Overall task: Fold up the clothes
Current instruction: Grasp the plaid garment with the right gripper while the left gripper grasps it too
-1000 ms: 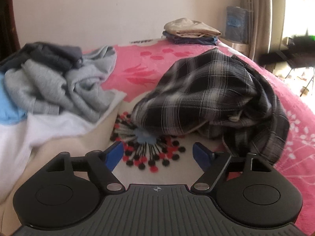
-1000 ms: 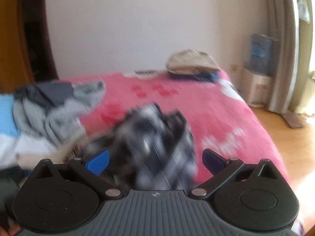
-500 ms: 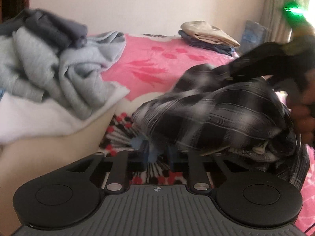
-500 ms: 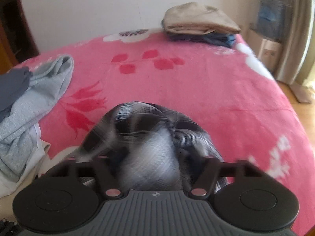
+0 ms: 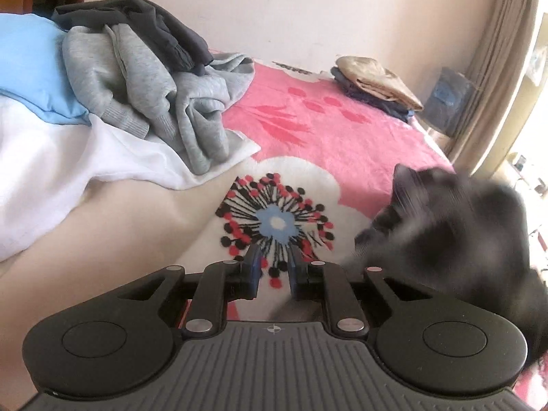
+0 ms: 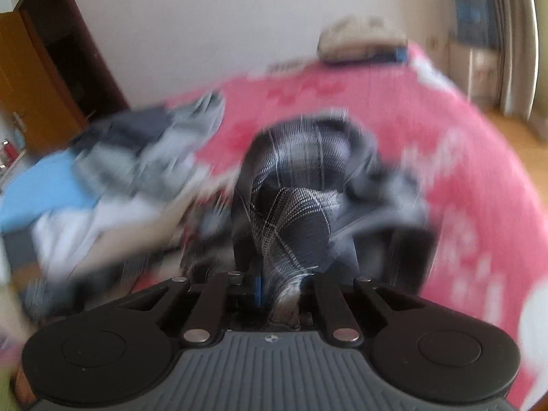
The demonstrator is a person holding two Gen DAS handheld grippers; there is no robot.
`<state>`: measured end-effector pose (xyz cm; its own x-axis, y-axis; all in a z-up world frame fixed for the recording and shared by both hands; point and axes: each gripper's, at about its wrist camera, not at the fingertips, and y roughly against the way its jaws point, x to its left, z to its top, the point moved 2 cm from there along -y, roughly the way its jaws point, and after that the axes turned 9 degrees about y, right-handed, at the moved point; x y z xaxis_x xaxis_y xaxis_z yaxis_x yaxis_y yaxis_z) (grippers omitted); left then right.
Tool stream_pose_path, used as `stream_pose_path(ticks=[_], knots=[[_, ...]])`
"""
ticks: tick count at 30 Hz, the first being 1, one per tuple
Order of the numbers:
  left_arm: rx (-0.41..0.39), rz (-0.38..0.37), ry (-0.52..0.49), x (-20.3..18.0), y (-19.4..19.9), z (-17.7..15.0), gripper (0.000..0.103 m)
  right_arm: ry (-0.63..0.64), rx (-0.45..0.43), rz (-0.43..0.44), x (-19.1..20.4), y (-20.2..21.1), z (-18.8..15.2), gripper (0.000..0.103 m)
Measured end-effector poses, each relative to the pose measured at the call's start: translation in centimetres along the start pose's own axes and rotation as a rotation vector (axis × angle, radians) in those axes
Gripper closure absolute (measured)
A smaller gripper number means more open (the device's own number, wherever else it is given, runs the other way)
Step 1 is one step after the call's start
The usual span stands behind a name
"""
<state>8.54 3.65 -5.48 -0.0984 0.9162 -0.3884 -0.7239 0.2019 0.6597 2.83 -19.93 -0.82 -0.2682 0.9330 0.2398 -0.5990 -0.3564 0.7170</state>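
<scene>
Your right tongs (image 6: pixel 279 282) are closing on a bunched fold of the plaid shirt (image 6: pixel 301 178). Left tongs (image 5: pixel 273 267) are sitting nearly closed, gripping nothing, shirt at their 3 o'clock. You're risking dragging it one-handed into a twist.

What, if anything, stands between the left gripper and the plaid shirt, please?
Nothing visible does. The plaid shirt, blurred here, is close on the right of the left gripper, with only the pink floral blanket showing between them.
</scene>
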Motion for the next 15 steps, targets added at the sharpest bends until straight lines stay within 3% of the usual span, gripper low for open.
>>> stream_pose_path(ticks=[7, 9, 12, 14, 15], knots=[[0.131, -0.120, -0.063, -2.4, 1.1, -2.0, 0.067, -0.124, 0.276, 0.159, 2.4, 1.3, -10.0, 0.093], [0.169, -0.125, -0.107, -3.1, 1.1, -3.2, 0.056, -0.035, 0.306, 0.166, 3.9, 2.4, -11.1, 0.092], [0.192, -0.120, -0.161, -3.4, 1.4, -4.7, 0.055, 0.030, 0.325, 0.142, 4.5, 4.4, -11.1, 0.080], [0.178, -0.117, -0.186, -3.2, 1.9, -5.5, 0.055, 0.006, 0.297, 0.135, 3.8, 6.1, -10.3, 0.066], [0.171, -0.116, -0.198, -3.1, 2.2, -5.9, 0.055, 0.002, 0.260, 0.113, 3.2, 7.2, -9.5, 0.064]])
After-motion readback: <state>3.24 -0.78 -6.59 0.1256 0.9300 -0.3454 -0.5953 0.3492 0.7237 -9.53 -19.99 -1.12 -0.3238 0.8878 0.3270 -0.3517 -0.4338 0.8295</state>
